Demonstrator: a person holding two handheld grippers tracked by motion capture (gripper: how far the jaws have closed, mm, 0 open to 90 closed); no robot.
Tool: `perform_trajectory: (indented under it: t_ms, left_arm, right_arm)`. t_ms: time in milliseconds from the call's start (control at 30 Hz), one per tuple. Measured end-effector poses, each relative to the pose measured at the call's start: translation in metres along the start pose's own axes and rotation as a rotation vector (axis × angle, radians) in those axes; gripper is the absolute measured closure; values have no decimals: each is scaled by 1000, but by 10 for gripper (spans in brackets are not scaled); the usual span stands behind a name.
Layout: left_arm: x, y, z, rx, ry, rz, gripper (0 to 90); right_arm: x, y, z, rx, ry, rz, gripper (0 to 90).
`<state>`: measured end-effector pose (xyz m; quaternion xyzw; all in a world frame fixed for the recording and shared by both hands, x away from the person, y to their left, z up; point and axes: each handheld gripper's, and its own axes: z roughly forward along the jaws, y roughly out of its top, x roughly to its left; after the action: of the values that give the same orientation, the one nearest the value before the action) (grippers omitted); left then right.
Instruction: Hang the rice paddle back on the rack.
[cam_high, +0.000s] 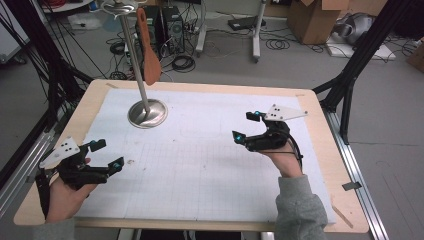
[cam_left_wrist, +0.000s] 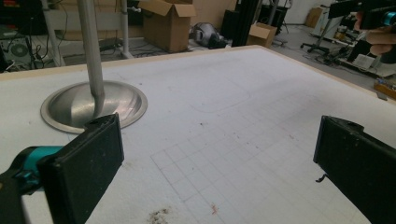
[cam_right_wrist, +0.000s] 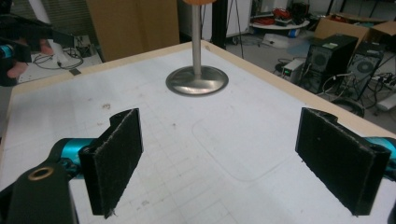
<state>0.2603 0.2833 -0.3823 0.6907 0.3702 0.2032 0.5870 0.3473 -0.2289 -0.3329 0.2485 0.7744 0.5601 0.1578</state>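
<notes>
Your nearest work piece is the metal stand (cam_high: 147, 113): a round, domed, brushed-steel base on the far left of the mat, with a slim steel pole rising straight up to a hook plate at the top. From that top hangs an orange-brown wooden spatula (cam_high: 148, 52), blade down, just beside the pole and clear of the table. The base sits well apart from both of your grippers.

The stand rests on a white gridded mat (cam_high: 210, 165), lightly stained, which covers most of a pale wooden table (cam_high: 327, 165). Beyond it lie a grey floor, black frame legs, cardboard boxes (cam_high: 315, 17), computer towers and loose cables.

Your left gripper (cam_high: 106, 155) sits near the mat's left edge, jaws spread wide with nothing between them. Your right gripper (cam_high: 247, 126) hovers right of centre, likewise released and empty.
</notes>
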Motion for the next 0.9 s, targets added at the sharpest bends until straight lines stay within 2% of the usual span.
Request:
perform_trajectory:
  t_ms: [100,133,333,400,467,533,667,900]
  left_arm:
    - [0,0,0,-1,0,1,20]
    - [0,0,0,-1,1,2,20]
    - [0,0,-1,-5,4,5,20]
    - [0,0,-1,-4,5,3,20]
    - [0,0,-1,-4,7,4,20]
    - [0,0,-1,-4,8,8,20]
    - [0,1,-2,-9,11,5,20]
    - [2,3,-7,-20,27,12,20]
  right_arm:
    - [-2,-8,-4,-19,-11,3,138]
    - [-2,-11,-6,-16,-10,23,138]
    - [-6,-27,-19,-38,-49,51,137]
    - [-7,-30,-24,-18,-64,63,134]
    - [-7,-32,-28,-20,-77,48,134]
    - [-6,-34,-33,-25,-81,56,134]
    - [-8,-39,-37,-11,-100,45,134]
    - [-11,-50,-50,-27,-131,72,134]
